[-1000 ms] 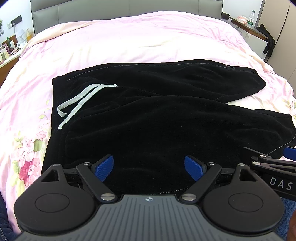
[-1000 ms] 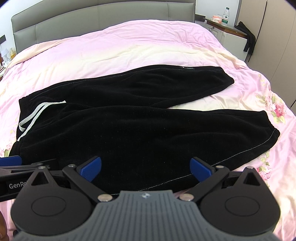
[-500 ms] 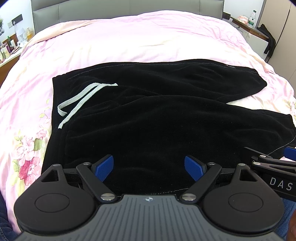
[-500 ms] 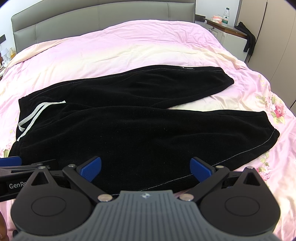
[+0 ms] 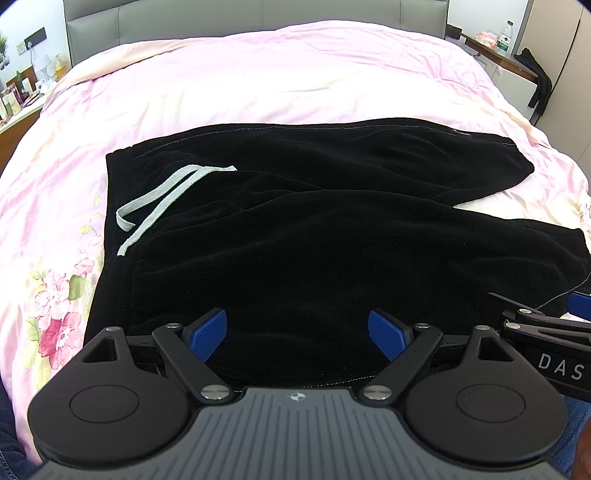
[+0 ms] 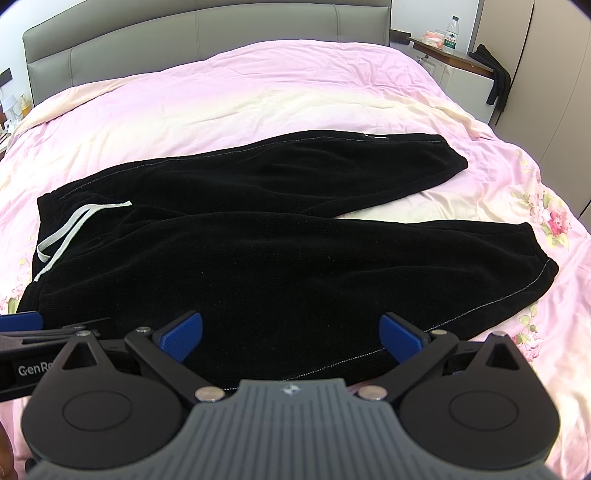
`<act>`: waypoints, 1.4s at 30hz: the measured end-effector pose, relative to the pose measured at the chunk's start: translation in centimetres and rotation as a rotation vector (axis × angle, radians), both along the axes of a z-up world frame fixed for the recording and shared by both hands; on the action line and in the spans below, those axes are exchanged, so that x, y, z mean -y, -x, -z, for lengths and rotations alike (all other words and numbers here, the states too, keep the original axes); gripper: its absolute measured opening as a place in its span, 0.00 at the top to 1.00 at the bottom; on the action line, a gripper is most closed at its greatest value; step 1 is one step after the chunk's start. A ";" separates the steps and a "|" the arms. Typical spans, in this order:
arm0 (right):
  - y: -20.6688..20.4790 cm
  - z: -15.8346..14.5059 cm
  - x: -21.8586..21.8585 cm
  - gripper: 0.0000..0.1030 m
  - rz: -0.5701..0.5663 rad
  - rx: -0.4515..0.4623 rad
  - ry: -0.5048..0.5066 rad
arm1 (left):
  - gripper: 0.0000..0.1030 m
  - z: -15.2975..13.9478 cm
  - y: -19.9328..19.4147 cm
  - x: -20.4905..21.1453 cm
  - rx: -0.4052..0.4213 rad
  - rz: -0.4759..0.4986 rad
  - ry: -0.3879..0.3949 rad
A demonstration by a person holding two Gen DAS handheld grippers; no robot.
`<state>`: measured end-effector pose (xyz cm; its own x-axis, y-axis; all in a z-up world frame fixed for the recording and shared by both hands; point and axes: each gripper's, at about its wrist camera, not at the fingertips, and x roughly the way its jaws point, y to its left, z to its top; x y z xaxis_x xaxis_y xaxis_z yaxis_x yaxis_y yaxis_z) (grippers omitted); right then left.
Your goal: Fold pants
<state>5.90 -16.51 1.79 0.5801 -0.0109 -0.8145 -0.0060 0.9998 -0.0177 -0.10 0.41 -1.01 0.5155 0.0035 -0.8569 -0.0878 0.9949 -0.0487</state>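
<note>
Black corduroy-like pants [image 5: 314, 258], one pair, laid flat across a bed [image 5: 280, 77] dressed in a pink quilt with floral print along its edges. Waistband at the left, two legs running to the right and parting into a narrow V, pink quilt showing between the cuffs. Far leg [image 6: 295, 170] ends at a ribbed cuff near the right side; near leg [image 6: 332, 273] carries a pale line of stitching along its lower edge. Pale grey drawstring [image 5: 162, 199], looped, lying on the waistband area. Left gripper [image 5: 297, 334]: blue fingers set wide apart, holding nothing, poised over the near edge of the pants by the seat. Right gripper [image 6: 290, 334]: blue fingers likewise spread, empty, over the near leg's hem line; its side shows at the right edge of the left wrist view. Grey padded headboard [image 6: 184, 40] behind. Side cabinet [image 6: 458, 70] at the far right bearing a plastic bottle [image 6: 450, 29], with a dark garment [image 6: 495, 85] hanging from its corner.
</note>
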 end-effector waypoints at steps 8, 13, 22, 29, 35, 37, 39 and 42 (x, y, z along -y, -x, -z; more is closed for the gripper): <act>0.0 0.0 0.0 0.05 0.000 -0.003 0.001 | 0.02 0.0 0.0 -0.2 -0.004 -0.001 0.001; 0.0 0.0 0.0 0.05 0.000 -0.004 0.000 | 0.02 0.1 -0.1 -0.2 -0.008 -0.001 0.002; 0.1 0.8 0.5 0.05 -0.016 -0.004 -0.033 | 0.02 1.1 0.0 -1.3 -0.024 -0.012 0.043; -1.0 1.4 4.0 0.05 0.044 0.024 -0.037 | 0.02 4.2 1.7 -5.9 -0.087 -0.126 0.050; -2.0 2.6 7.5 0.05 0.126 0.002 -0.043 | 0.02 6.6 3.7 -9.7 -0.101 -0.212 0.092; -2.1 2.8 8.1 0.05 0.137 0.007 -0.048 | 0.02 7.4 4.4 -10.9 -0.104 -0.242 0.112; -2.2 3.0 8.7 0.05 0.133 0.020 -0.069 | 0.02 8.0 5.0 -12.0 -0.107 -0.270 0.132; -2.3 3.5 9.7 0.05 0.128 0.042 -0.118 | 0.02 8.9 5.8 -13.8 -0.117 -0.323 0.163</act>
